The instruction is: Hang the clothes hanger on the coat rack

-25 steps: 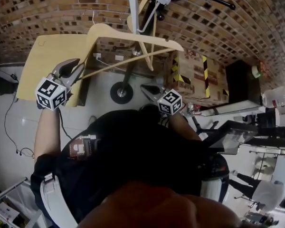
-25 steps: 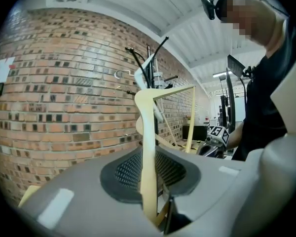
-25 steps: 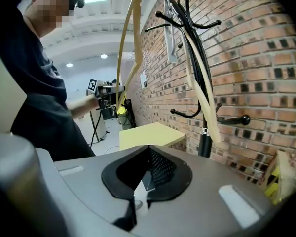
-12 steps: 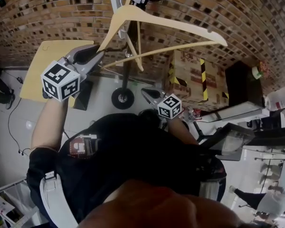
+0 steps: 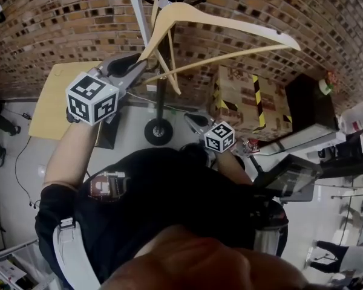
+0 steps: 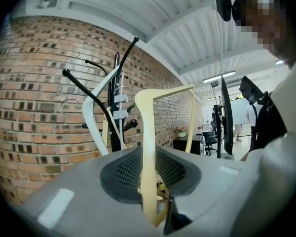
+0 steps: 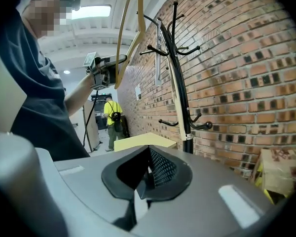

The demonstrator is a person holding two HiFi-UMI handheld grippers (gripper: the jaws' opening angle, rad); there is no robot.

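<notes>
A pale wooden clothes hanger (image 5: 230, 26) is held up beside the black coat rack (image 5: 161, 95). My left gripper (image 5: 135, 67) is shut on the hanger's left end. In the left gripper view the hanger (image 6: 147, 132) stands up out of my left gripper (image 6: 150, 181), with the coat rack (image 6: 116, 107) just beyond. The hanger's top sits among the rack's upper arms; whether its hook rests on an arm I cannot tell. My right gripper (image 5: 193, 121) hangs lower, near the rack's base, shut and empty. The right gripper view shows the rack (image 7: 180, 83) and the raised hanger (image 7: 130, 33).
A white curved piece (image 5: 136, 11) hangs on the rack. A yellow table (image 5: 54, 101) stands left by the brick wall. Cardboard boxes with black-and-yellow tape (image 5: 248, 95) sit right of the rack's round base (image 5: 157, 130). A person in a yellow vest (image 7: 111, 115) stands far off.
My left gripper has lifted the hanger up and rightward, bringing its top among the rack's upper arms. The right gripper has shifted only a little.
</notes>
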